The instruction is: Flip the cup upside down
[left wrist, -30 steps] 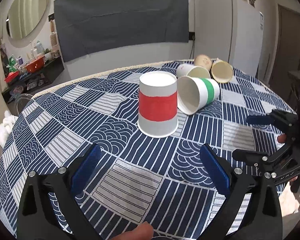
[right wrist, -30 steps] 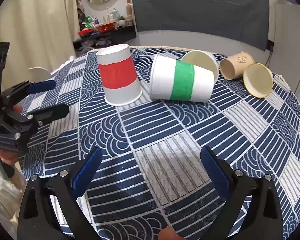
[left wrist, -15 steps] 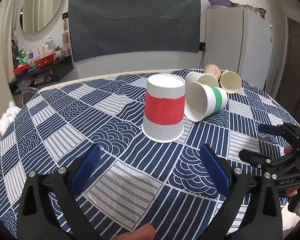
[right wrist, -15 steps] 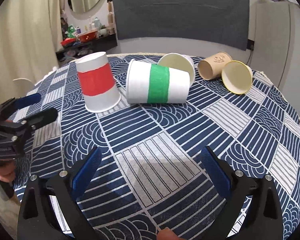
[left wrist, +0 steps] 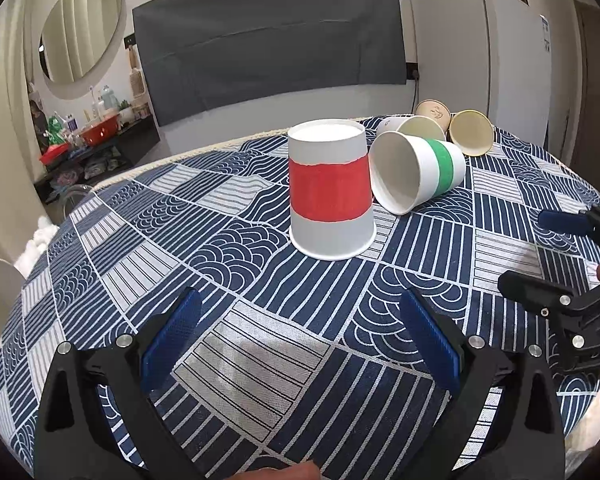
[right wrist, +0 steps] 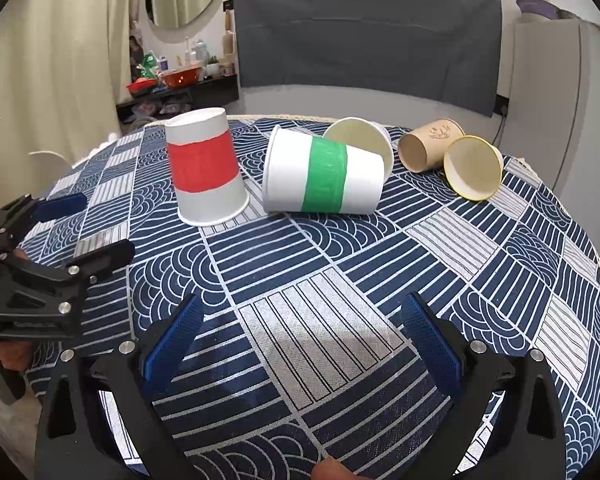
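Observation:
A white cup with a red band stands upside down on the patterned tablecloth. Beside it a white cup with a green band lies on its side, touching or nearly touching it. My left gripper is open and empty, well short of the red-band cup; it also shows at the left edge of the right wrist view. My right gripper is open and empty, short of the green-band cup; it shows at the right edge of the left wrist view.
A plain white cup, a brown cup and a yellow-rimmed cup lie on their sides at the back of the table. A grey-covered chair back and a fridge stand beyond the table edge.
Both grippers have drawn back and risen a little; the cups look slightly farther and more centred. Both stay open. The cups have not moved.

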### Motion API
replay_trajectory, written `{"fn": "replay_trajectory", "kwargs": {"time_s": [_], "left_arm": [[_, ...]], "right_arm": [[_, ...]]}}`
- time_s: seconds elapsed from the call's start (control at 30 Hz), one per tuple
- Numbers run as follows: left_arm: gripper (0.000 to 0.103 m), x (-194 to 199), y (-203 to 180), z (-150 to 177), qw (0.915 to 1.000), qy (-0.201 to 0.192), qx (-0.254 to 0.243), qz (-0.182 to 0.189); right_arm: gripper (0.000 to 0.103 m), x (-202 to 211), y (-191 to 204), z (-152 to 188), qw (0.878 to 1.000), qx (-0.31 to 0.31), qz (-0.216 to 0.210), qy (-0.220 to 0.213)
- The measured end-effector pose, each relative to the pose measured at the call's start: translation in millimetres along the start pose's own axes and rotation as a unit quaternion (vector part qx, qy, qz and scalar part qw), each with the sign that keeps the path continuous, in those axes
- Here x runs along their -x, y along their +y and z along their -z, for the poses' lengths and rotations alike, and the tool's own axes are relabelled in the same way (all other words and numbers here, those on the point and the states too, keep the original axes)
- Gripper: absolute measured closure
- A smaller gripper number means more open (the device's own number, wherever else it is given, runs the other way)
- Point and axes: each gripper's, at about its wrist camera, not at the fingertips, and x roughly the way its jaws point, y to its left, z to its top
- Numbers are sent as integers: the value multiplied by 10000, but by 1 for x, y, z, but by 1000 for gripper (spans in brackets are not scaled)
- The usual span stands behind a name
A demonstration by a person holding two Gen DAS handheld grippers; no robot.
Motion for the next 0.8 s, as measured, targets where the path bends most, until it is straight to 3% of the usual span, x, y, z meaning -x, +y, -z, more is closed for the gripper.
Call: {"fn": "replay_trajectory", "kwargs": {"time_s": [0.13,0.8], "left_arm": [[6,2,-2,0,9999,-49,-49,-140],[6,3,-1,1,9999,-85,-17,-127]], "right_arm": [[8,2,2,0,9999,108,4,-53],[8,-10,5,-1,9993,172,-95,304]]}}
